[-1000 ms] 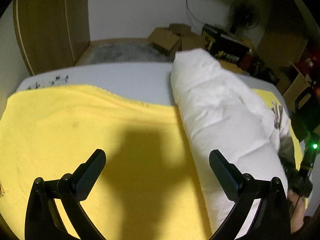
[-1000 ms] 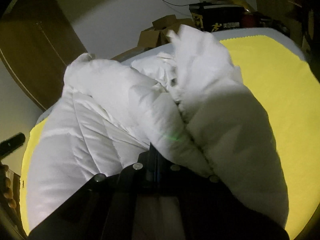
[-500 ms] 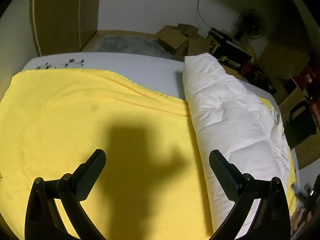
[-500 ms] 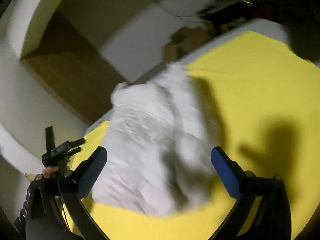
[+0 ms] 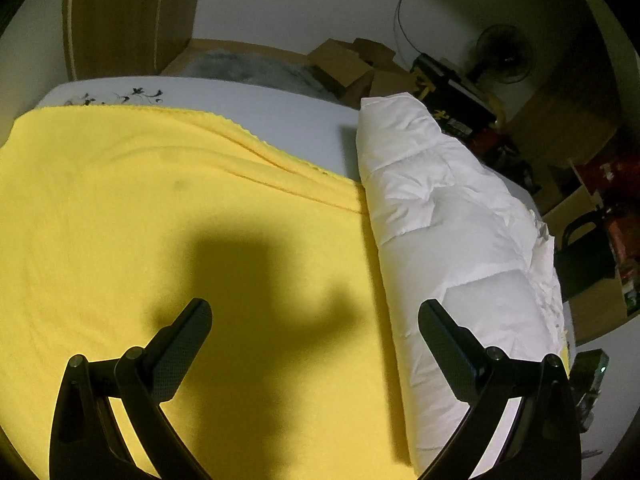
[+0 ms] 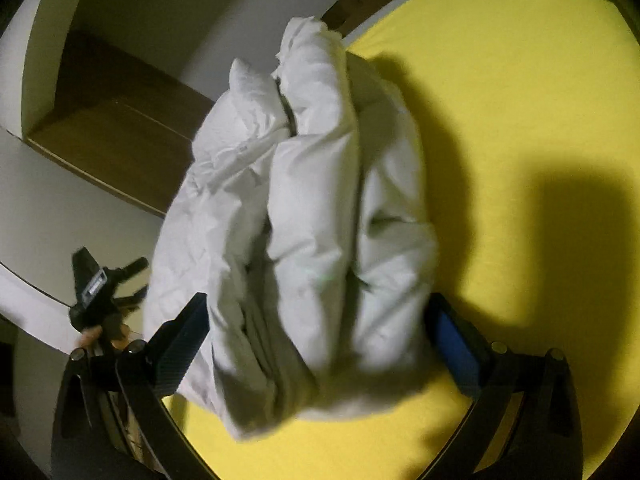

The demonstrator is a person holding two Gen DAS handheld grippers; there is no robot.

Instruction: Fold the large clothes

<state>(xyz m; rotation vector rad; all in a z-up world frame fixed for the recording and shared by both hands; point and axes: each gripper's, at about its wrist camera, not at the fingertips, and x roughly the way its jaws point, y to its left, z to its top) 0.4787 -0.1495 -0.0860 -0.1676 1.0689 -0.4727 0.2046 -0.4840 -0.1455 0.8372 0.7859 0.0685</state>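
Puffy white quilted down jacket (image 6: 304,216), folded into a long thick bundle, lying on yellow blanket (image 5: 168,216) spread over bed. Right gripper (image 6: 320,344) fingers spread wide, flanking the bundle's near end. Left gripper (image 5: 316,344) fingers apart, empty, above blanket beside jacket (image 5: 452,232).

Two downward wrist views, shared jacket (image 5: 452,232)

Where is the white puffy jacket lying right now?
The white jacket lies folded on the yellow blanket, along its right edge in the left wrist view; in the right wrist view it fills the middle.
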